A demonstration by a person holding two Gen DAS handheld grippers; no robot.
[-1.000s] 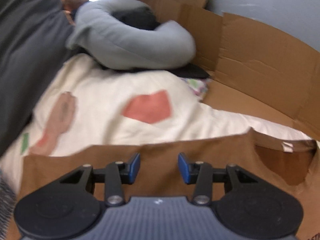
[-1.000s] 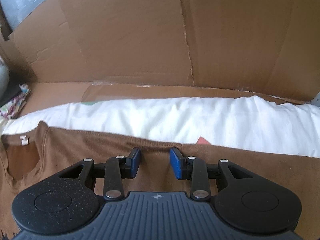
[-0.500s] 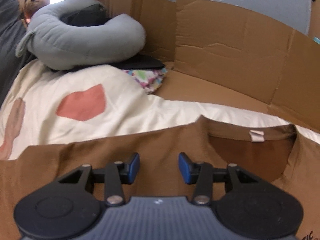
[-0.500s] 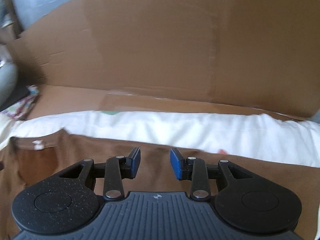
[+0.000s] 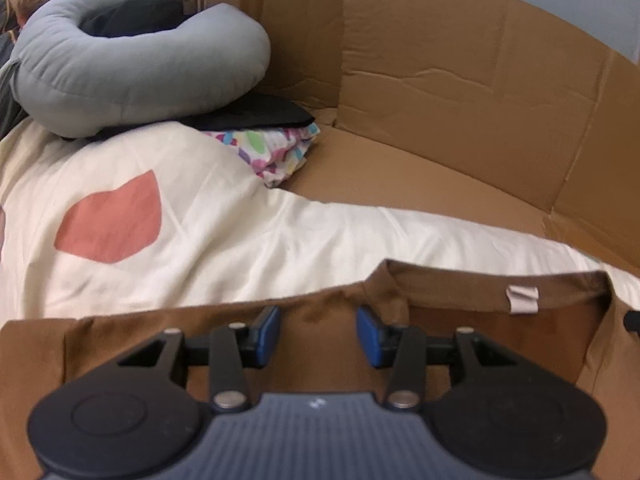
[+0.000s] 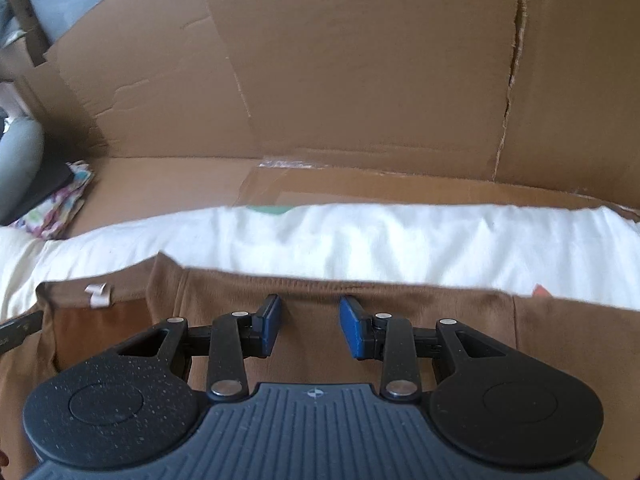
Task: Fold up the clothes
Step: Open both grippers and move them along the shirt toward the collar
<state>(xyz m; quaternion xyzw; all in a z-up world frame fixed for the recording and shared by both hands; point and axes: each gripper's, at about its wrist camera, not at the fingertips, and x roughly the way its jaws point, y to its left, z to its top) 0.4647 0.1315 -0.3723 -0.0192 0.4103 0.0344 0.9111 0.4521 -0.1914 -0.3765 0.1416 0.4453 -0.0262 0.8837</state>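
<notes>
Both tongs stand spread, pinching nothing, just above the brown shirt (image 5: 328,320). Left of its collar (image 5: 500,280) hangs the left gripper (image 5: 318,334), over the shoulder cloth; right of the collar hangs the right gripper (image 6: 308,326), near the top hem. The shirt lies flat on the cream sheet (image 5: 224,232), collar open and its label (image 5: 521,299) showing. No finished fold shows here; the lower part is hidden, so progress stays unclear. Its cloth looks soft and matte; the cardboard wall (image 6: 360,72) beyond is stiff and creased.
</notes>
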